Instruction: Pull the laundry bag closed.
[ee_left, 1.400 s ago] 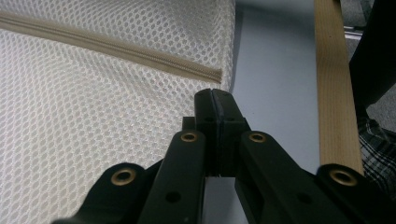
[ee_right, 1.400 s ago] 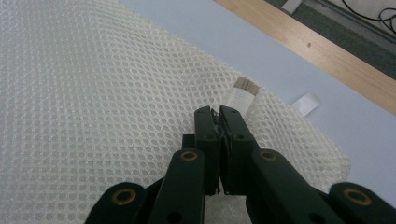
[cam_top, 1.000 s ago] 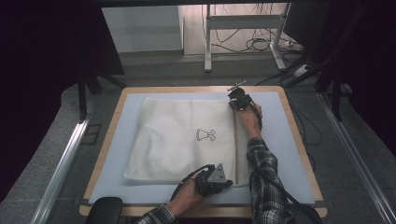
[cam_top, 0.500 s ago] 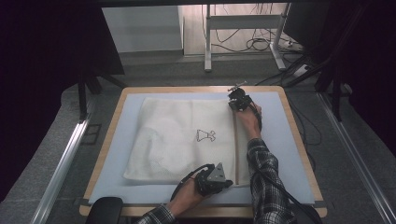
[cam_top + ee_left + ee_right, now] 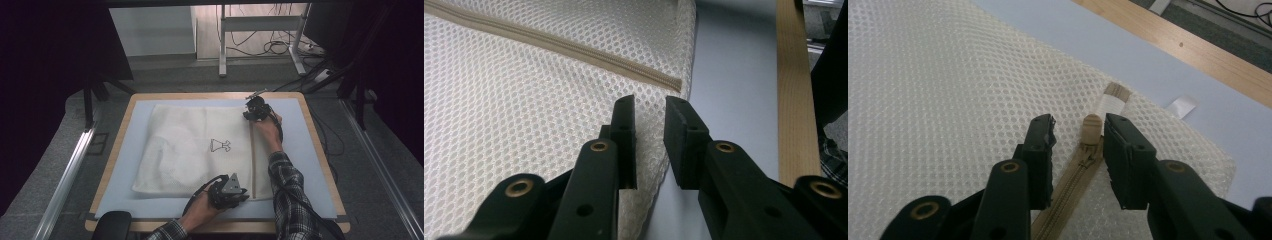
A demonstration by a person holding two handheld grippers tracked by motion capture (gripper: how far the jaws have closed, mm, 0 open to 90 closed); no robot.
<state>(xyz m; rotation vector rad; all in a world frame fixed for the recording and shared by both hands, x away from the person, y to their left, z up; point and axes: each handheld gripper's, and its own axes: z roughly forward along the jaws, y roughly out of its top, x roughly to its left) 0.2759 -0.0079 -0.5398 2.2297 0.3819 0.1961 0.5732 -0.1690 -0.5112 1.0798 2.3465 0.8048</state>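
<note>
- A white mesh laundry bag lies flat on the pale blue mat, covering the middle of the mat and reaching toward 9 o'clock; a small black dress-shaped print sits near the bag's centre.
- A tan zipper runs straight along the bag's edge at 3 o'clock, from the far corner toward the near corner.
- The left gripper rests at the bag's near corner, about 6 o'clock on the mat, the grey three-cornered plate on its top.
- In the left gripper view its jaws have just been opening and stand narrowly apart; mesh bag fabric lies beneath and between them, but the pads no longer press on it. The zipper's end stops just ahead of the tips, at 12 o'clock.
- The right gripper sits at the bag's far corner, about 1 o'clock on the mat, with the hand and a plaid sleeve trailing back toward 5 o'clock.
- In the right gripper view its jaws have also just been opening; the tan zipper pull stands between them, close against the right-hand pad and clear of the other, so it is not pinched.
- The wooden table edge runs past the mat at 1 o'clock in that view.
</note>
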